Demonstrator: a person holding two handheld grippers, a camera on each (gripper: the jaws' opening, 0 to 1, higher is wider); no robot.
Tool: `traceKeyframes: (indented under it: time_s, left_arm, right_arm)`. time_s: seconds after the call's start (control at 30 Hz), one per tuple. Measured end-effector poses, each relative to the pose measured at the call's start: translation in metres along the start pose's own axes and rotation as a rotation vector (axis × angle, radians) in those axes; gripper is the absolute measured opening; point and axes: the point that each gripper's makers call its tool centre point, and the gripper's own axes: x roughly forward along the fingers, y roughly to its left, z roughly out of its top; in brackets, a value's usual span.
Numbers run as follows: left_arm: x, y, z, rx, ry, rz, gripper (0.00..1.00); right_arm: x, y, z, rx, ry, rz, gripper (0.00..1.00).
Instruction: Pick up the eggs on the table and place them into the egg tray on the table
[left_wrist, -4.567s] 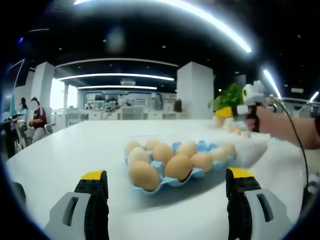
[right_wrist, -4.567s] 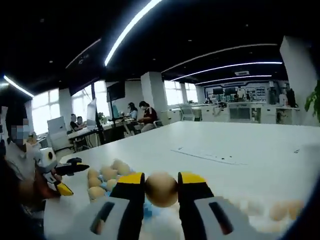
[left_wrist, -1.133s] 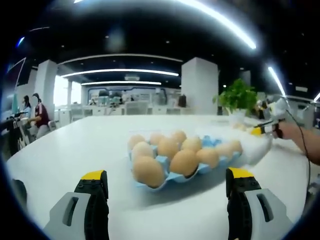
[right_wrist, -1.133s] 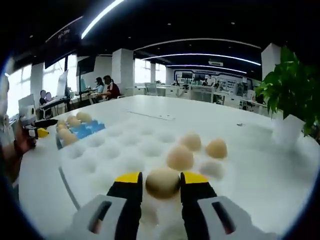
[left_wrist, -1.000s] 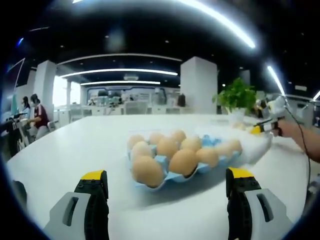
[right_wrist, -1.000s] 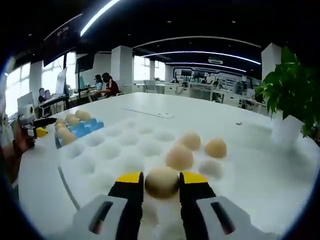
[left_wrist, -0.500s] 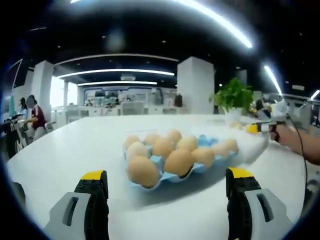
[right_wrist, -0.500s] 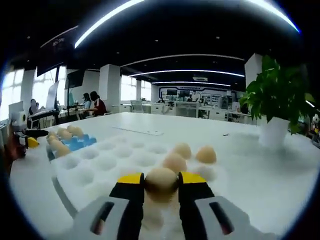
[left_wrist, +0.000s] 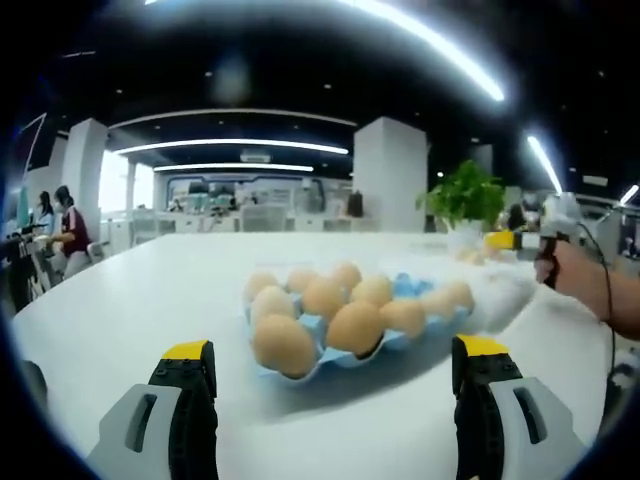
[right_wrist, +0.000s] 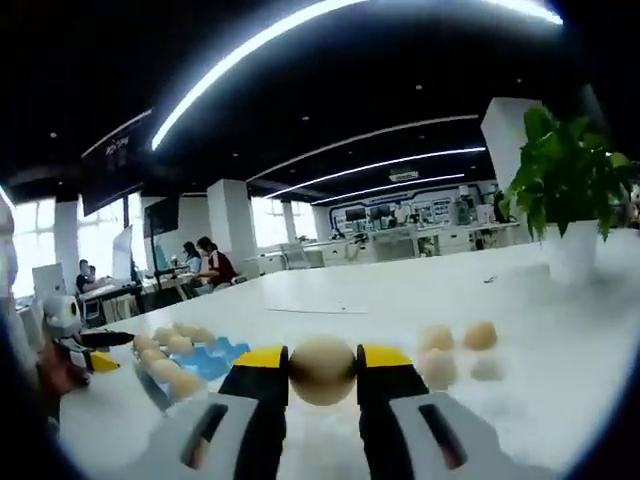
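Blue egg tray (left_wrist: 408, 289) holds nine eggs; right gripper (right_wrist: 322, 372) clamps one egg (right_wrist: 322, 370), left gripper (left_wrist: 335, 362) gapes empty

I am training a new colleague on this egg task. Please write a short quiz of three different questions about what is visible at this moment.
1. True or false: the right gripper is shut on an egg.
2. Multiple choice: what colour is the egg tray in the left gripper view? A) red B) blue C) black
3. Fill in: the left gripper has its jaws ____, with nothing between them.

Key: 1 true; 2 B; 3 open.
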Motion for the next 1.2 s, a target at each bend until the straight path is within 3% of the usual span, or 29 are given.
traceKeyframes:
  time_s: [0.2,0.43,0.57,0.73,0.8,0.97,1.1,1.2]
  left_arm:
    - [0.002,0.001,-0.001,0.001,0.005,0.004,1.00]
    - [0.002,0.003,-0.001,-0.001,0.005,0.003,1.00]
    - [0.001,0.002,-0.002,0.000,0.007,0.002,1.00]
    - [0.001,0.002,-0.001,0.000,0.005,-0.001,1.00]
    - [0.000,0.000,-0.001,0.004,0.001,-0.005,1.00]
    - [0.002,0.002,-0.001,0.000,0.004,-0.005,1.00]
    - [0.000,0.001,-0.002,0.000,0.005,-0.002,1.00]
    - [0.000,0.001,-0.002,0.000,0.006,0.002,1.00]
  right_arm:
    - [0.041,0.068,-0.001,0.038,0.033,0.177,0.28]
    - [0.081,0.138,-0.024,-0.047,0.119,0.329,0.28]
    - [0.096,0.163,-0.036,-0.080,0.155,0.371,0.28]
    - [0.101,0.176,-0.043,-0.108,0.147,0.385,0.28]
    - [0.098,0.175,-0.044,-0.174,0.135,0.382,0.28]
    - [0.095,0.165,-0.051,-0.228,0.177,0.350,0.28]
    - [0.097,0.165,-0.067,-0.127,0.283,0.370,0.28]
    - [0.110,0.156,-0.074,-0.125,0.322,0.351,0.28]
